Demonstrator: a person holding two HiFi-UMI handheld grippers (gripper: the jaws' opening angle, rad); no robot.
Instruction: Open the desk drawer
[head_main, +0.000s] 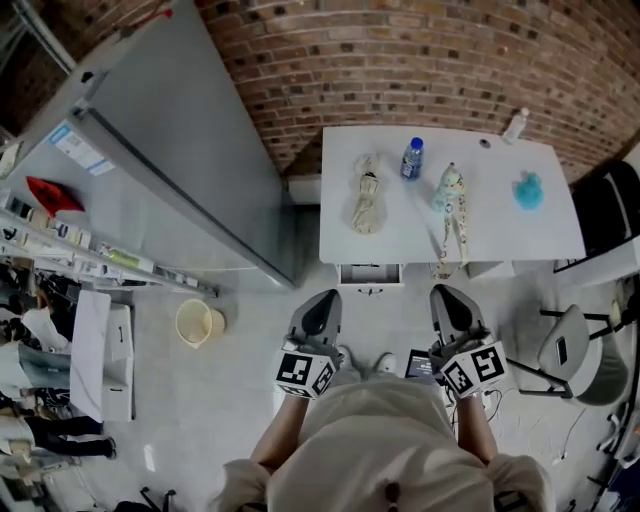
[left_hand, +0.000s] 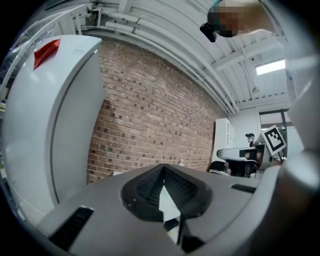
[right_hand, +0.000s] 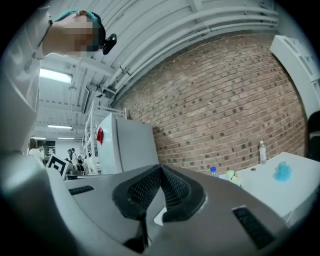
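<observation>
The white desk (head_main: 500, 235) stands against the brick wall. Its drawer (head_main: 370, 274) shows as a small white box at the desk's near edge, left of centre. My left gripper (head_main: 323, 297) hangs in the air short of the drawer, shut and empty. My right gripper (head_main: 447, 292) is level with it on the right, also shut and empty. In the left gripper view the left gripper (left_hand: 162, 169) points level at the brick wall. In the right gripper view the right gripper (right_hand: 160, 170) points at the wall, with the desk (right_hand: 280, 192) at the right.
On the desk lie a folded beige umbrella (head_main: 367, 195), a blue-capped bottle (head_main: 411, 158), a pale toy (head_main: 451, 200), a blue object (head_main: 528, 190) and a clear bottle (head_main: 515, 125). A large white fridge (head_main: 150, 150) stands at the left, a bucket (head_main: 196, 322) on the floor, a chair (head_main: 570, 345) at the right.
</observation>
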